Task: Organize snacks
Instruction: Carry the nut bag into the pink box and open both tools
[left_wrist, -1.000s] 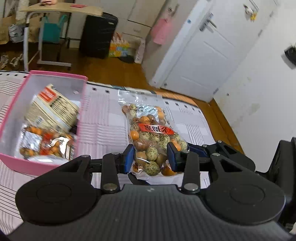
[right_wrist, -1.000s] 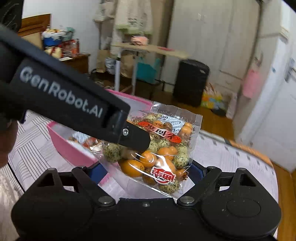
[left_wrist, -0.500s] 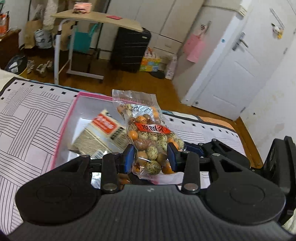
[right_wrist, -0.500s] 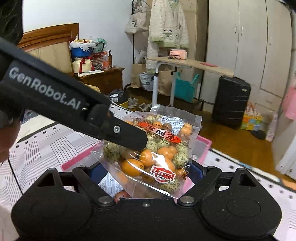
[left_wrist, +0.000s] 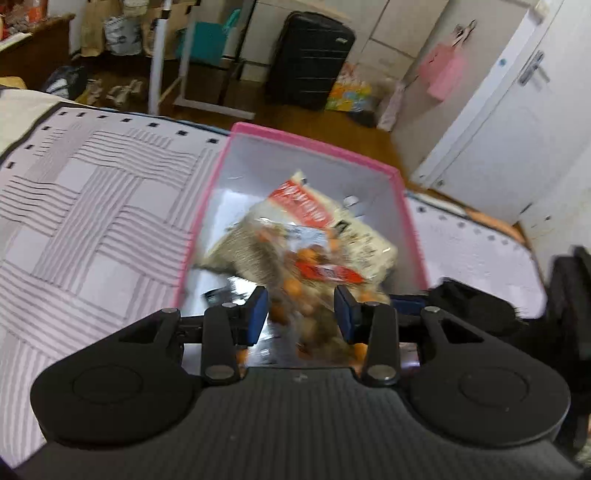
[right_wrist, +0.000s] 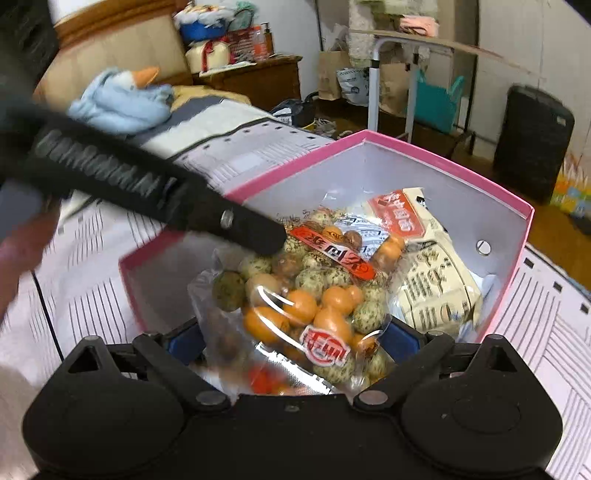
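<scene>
A clear bag of orange and speckled green coated nuts (right_wrist: 314, 295) hangs low inside the pink box (right_wrist: 443, 166), over a cream snack packet with a red label (right_wrist: 436, 284). My right gripper (right_wrist: 293, 339) straddles the bag's lower end. Its jaws are opening and the blue pads stand just off the bag's sides. The black finger (right_wrist: 236, 225) of my left gripper reaches in from the left onto the bag's top. In the left wrist view my left gripper (left_wrist: 301, 314) is shut on the blurred bag (left_wrist: 321, 273), above the pink box (left_wrist: 314, 144) and the cream packet (left_wrist: 306, 210).
The box rests on a white bedspread with grey stripes (left_wrist: 92, 221). A blue plush toy (right_wrist: 122, 99) lies at the bed's head. Beyond the bed are a black suitcase (left_wrist: 310, 59), a white-legged side table (right_wrist: 373, 74) and a white door (left_wrist: 517, 129).
Both grippers carried the nut bag across from beside the box and down into it. The right gripper's jaws have spread wider around the bag.
</scene>
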